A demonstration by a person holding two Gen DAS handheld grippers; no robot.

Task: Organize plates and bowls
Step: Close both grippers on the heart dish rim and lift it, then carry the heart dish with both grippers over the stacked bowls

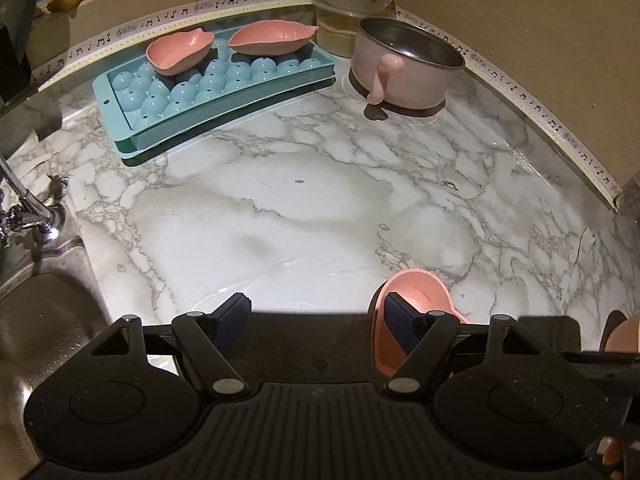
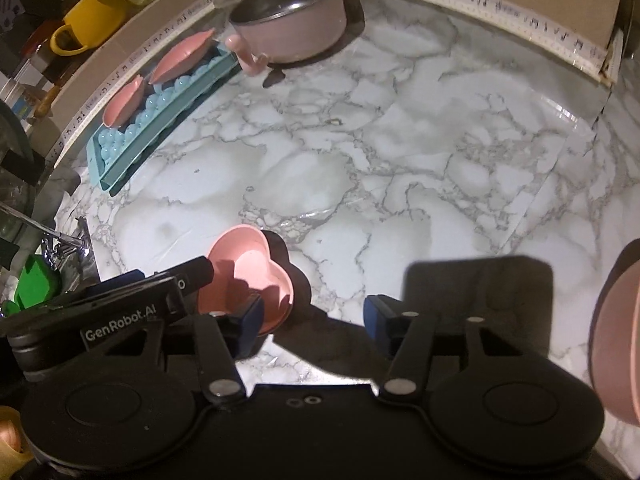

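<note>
Left gripper (image 1: 316,316) low over the marble counter (image 1: 320,200), fingers wide apart; its right finger (image 1: 400,320) sits inside a pink heart-shaped bowl (image 1: 416,292). Right gripper (image 2: 314,320) alongside, level, fingers apart and empty. Heart bowl's (image 2: 248,268) lobes face right in the right wrist view. Farther back, two pink leaf-shaped dishes (image 1: 224,46) rest end to end atop a blue ice tray (image 1: 208,88). Beside it stands a pink pot (image 1: 404,68), handle toward camera.

Marble counter (image 1: 304,200) lies open between heart bowl (image 1: 416,292) and ice tray (image 1: 216,84).
</note>
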